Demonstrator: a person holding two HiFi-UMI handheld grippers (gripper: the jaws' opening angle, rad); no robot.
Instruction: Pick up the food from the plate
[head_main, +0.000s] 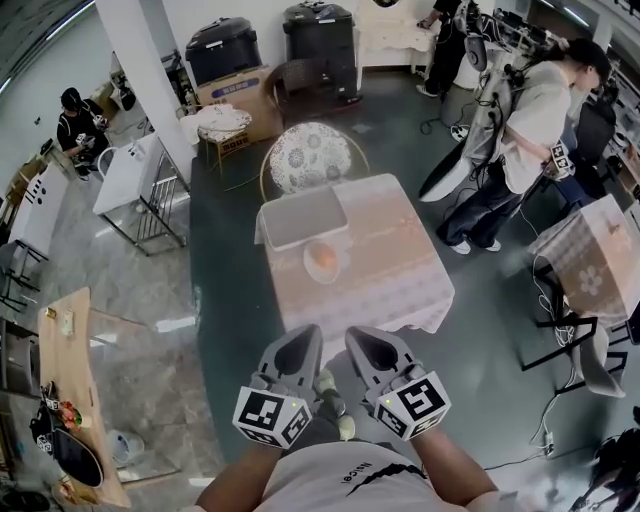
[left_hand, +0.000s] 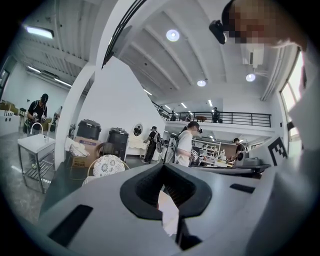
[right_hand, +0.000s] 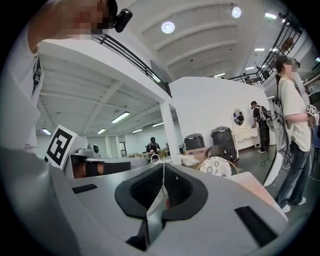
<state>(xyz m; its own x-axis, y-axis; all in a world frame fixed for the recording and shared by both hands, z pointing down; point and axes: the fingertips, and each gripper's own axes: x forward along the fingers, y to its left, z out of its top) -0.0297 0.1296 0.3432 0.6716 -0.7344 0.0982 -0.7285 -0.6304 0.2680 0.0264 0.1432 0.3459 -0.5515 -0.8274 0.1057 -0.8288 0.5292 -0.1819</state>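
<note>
In the head view a round orange piece of food (head_main: 323, 257) lies on a small white plate (head_main: 307, 271). The plate stands near the far middle of a table with a pale pink cloth (head_main: 390, 270). My left gripper (head_main: 304, 338) and right gripper (head_main: 359, 340) hover side by side in front of the table's near edge, both pointing at it and well short of the plate. In their own views the left gripper (left_hand: 163, 165) and the right gripper (right_hand: 163, 165) have their jaw tips together with nothing between them. The jaws hide the food there.
A grey tray (head_main: 303, 217) lies just behind the plate. A chair with a patterned cushion (head_main: 310, 155) stands at the table's far side. A person (head_main: 535, 120) stands to the right beside another covered table (head_main: 590, 255). A wooden bench (head_main: 70, 380) runs along the left.
</note>
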